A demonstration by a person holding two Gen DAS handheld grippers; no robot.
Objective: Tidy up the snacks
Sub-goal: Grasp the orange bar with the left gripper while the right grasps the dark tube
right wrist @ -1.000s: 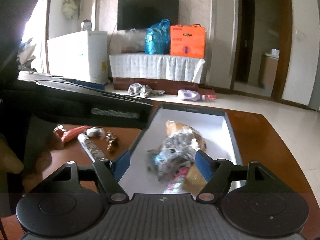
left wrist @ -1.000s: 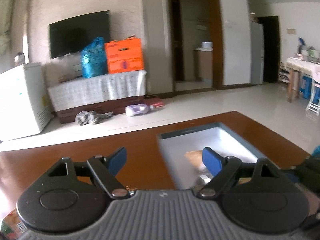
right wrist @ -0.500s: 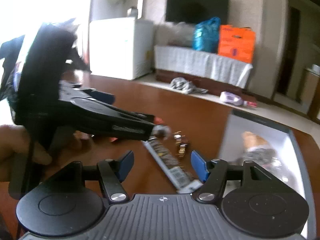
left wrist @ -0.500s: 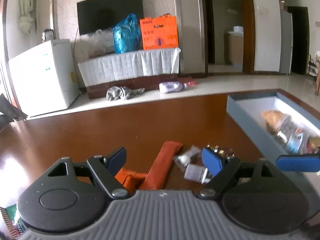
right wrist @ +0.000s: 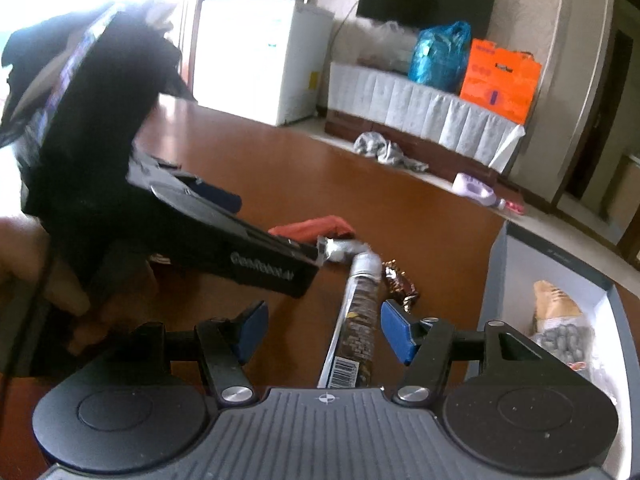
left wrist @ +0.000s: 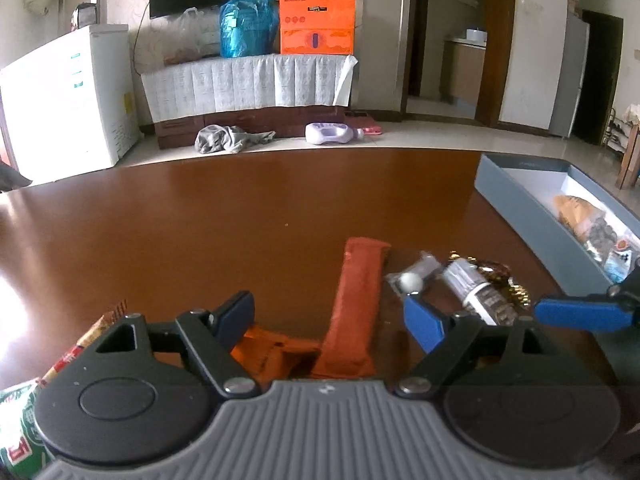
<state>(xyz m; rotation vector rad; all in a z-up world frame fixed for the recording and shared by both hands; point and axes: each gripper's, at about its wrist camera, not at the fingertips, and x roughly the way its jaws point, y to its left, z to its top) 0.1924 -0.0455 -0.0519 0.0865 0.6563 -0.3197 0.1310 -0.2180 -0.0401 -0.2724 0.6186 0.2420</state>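
Loose snacks lie on the brown table (left wrist: 200,240). My left gripper (left wrist: 330,320) is open just above a long orange bar (left wrist: 360,300), which runs between its fingers untouched. Right of the bar lie a small silver candy (left wrist: 412,278), a long clear tube of dark snacks (left wrist: 476,292) and gold-wrapped chocolates (left wrist: 500,276). My right gripper (right wrist: 324,330) is open around that tube (right wrist: 360,320); its pads stand clear of it. The left gripper's black body (right wrist: 224,248) crosses the right wrist view, its tip by the silver candy (right wrist: 340,250).
A grey box (left wrist: 520,196) with several snack bags (right wrist: 556,308) stands at the table's right. A second orange packet (left wrist: 268,348) and a green-and-red packet (left wrist: 24,420) lie near my left gripper. A hand (right wrist: 24,256) holds the left gripper.
Both views have swung from the grey box leftward to the loose snacks. The left gripper came down over the orange bar. The right jaws narrowed and now straddle the tube.
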